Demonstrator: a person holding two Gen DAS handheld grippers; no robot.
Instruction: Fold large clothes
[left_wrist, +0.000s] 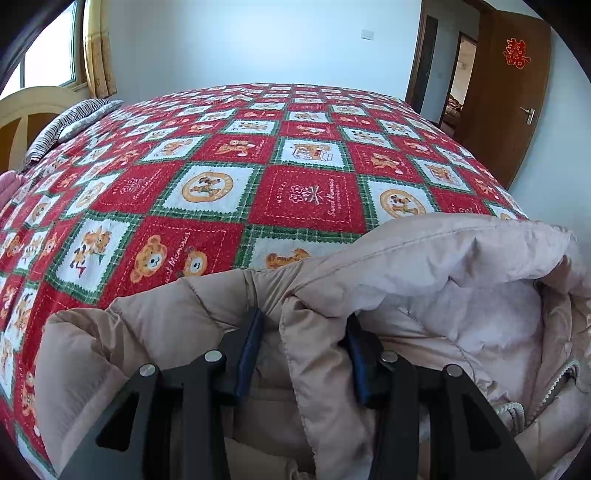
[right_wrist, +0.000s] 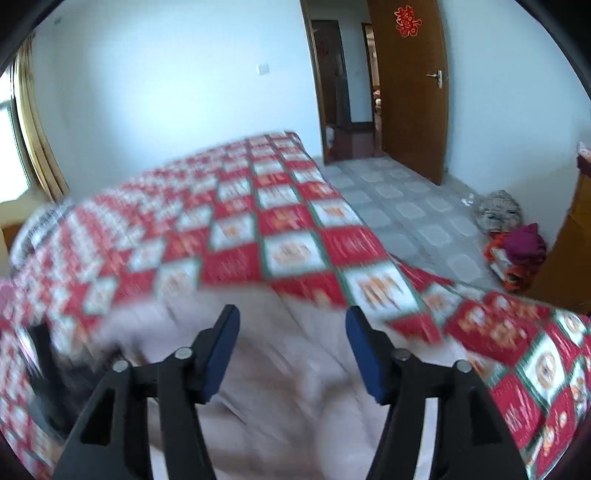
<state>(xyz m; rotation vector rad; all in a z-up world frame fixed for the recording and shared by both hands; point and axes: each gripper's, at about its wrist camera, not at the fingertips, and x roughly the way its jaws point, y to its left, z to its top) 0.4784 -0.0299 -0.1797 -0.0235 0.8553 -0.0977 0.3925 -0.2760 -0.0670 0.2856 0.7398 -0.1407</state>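
A bed (left_wrist: 258, 155) filled most of both views, spread with a red, white and green checked quilt (left_wrist: 306, 192) that bore a striped pillow (left_wrist: 70, 125) near the headboard. On the near edge of the quilt lay a pale pink padded jacket (left_wrist: 424, 280), its hood lining turned up. The left gripper (left_wrist: 304, 332) was clamped on a thick fold of the jacket. The right gripper (right_wrist: 291, 325) stood parted above the blurred jacket (right_wrist: 280, 387), gripping nothing.

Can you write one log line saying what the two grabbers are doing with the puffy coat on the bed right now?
left gripper: jaws shut on coat fold | right gripper: jaws open, empty, above coat | coat: on red patterned blanket, unfolded | right view blurred
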